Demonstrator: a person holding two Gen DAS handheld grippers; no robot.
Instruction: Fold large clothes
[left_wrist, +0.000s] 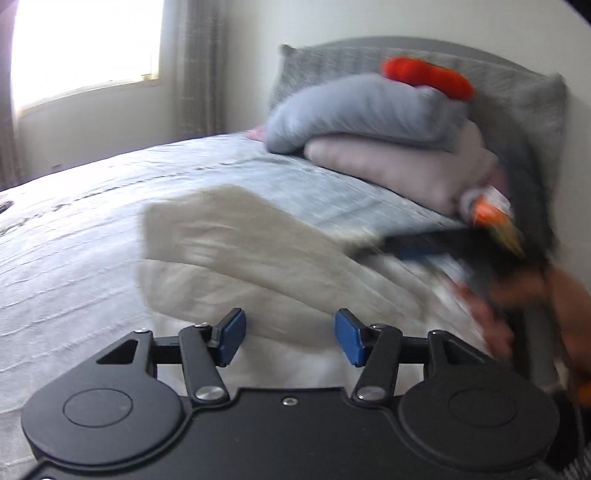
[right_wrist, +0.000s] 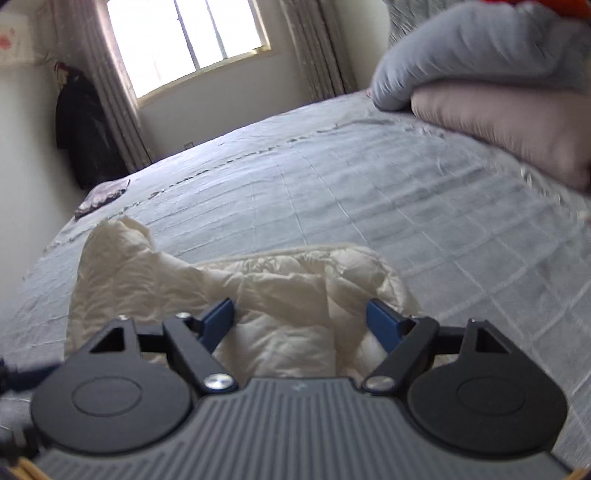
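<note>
Cream padded garment (right_wrist: 258, 291) lying partly folded on the grey bedspread (right_wrist: 332, 184), near the stacked pillows (left_wrist: 369, 122). Left gripper (left_wrist: 290, 334) and right gripper (right_wrist: 301, 323), both above the garment, jaws apart, gripping nothing.

The quilted garment (right_wrist: 288, 295) is showing cream-white – stitched in narrow bands. The bedspread (right_wrist: 351, 192) is reading pale blue-grey with a faint grid of lighter lines. A grey pillow (left_wrist: 354, 107) is lying over a dusty-pink one (left_wrist: 399, 166), something bright orange-red (left_wrist: 428, 75) topping them. Both grippers (left_wrist: 290, 332) (right_wrist: 301, 321) are wearing blue pads (left_wrist: 349, 334) on black arms – curtains (right_wrist: 114, 85) are hanging beige-grey
</note>
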